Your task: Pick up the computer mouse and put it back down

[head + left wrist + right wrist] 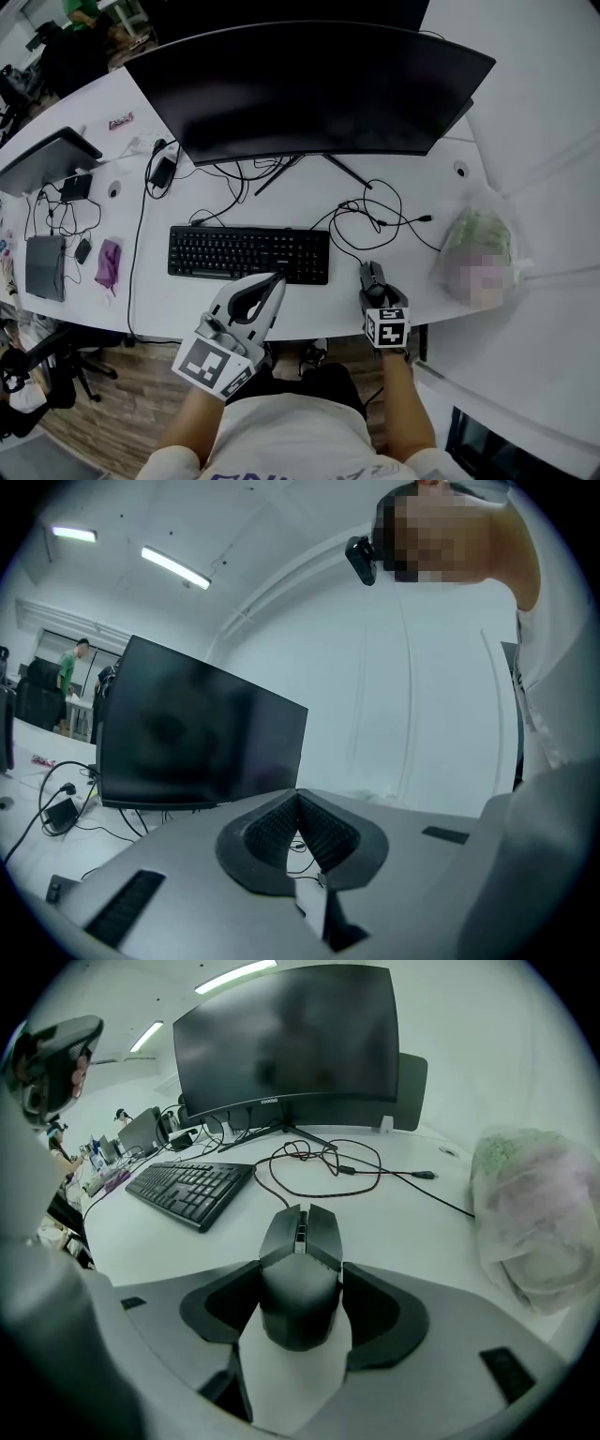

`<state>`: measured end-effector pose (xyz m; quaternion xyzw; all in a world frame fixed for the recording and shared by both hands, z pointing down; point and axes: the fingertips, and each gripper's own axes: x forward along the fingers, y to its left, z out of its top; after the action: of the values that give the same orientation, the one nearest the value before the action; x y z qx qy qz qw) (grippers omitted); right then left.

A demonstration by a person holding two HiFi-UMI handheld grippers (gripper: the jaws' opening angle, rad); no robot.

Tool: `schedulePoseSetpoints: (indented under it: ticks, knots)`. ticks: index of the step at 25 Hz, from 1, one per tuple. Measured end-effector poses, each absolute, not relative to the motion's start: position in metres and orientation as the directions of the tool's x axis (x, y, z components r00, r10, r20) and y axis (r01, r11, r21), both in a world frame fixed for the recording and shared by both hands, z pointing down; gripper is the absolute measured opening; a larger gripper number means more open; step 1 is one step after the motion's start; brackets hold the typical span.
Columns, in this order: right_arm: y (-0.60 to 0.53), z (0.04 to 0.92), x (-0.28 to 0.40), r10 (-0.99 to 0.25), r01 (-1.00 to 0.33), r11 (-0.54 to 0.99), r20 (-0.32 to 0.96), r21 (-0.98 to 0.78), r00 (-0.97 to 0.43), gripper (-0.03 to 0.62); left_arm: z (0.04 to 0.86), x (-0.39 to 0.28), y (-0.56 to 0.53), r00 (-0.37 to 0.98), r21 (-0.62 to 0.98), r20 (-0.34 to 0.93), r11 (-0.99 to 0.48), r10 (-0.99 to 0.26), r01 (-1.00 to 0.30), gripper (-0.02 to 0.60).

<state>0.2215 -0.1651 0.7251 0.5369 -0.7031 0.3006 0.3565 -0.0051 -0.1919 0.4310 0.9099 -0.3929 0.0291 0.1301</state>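
The right gripper [300, 1267] has its jaws clamped on both flanks of the computer mouse [299, 1302] at the table [412, 1227] edge. The left gripper [298, 796] has its jaws together. A plastic bag [534, 1213] holds greenish contents.

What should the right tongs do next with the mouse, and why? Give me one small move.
Probably lift it straight up a little. The right tongs look closed on the sides of the mouse, which seems to rest on the desk. Its cord lies slack, so a short lift should not tug it. The left tongs are shut, empty and out of the way.
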Motion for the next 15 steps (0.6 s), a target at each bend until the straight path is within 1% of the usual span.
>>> schedulePoseSetpoints:
  ticks: [7, 11, 15]
  knots:
    - [-0.157, 0.719, 0.222, -0.549, -0.972, 0.227, 0.818, -0.053, -0.173, 0.278, 0.426, -0.005, -0.191, 0.694, 0.209, 0.147, -0.664, -0.705, -0.718, 0.005]
    - [-0.162, 0.696, 0.224, -0.598, -0.975, 0.214, 0.783, -0.054, -0.174, 0.278, 0.424, -0.005, -0.189, 0.699, 0.206, 0.137, -0.670, -0.702, -0.713, 0.005]
    - [-0.175, 0.657, 0.220, -0.667, -0.973, 0.229, 0.721, -0.041, -0.187, 0.276, 0.413, -0.002, -0.187, 0.708, 0.196, 0.112, -0.683, -0.698, -0.704, 0.005]
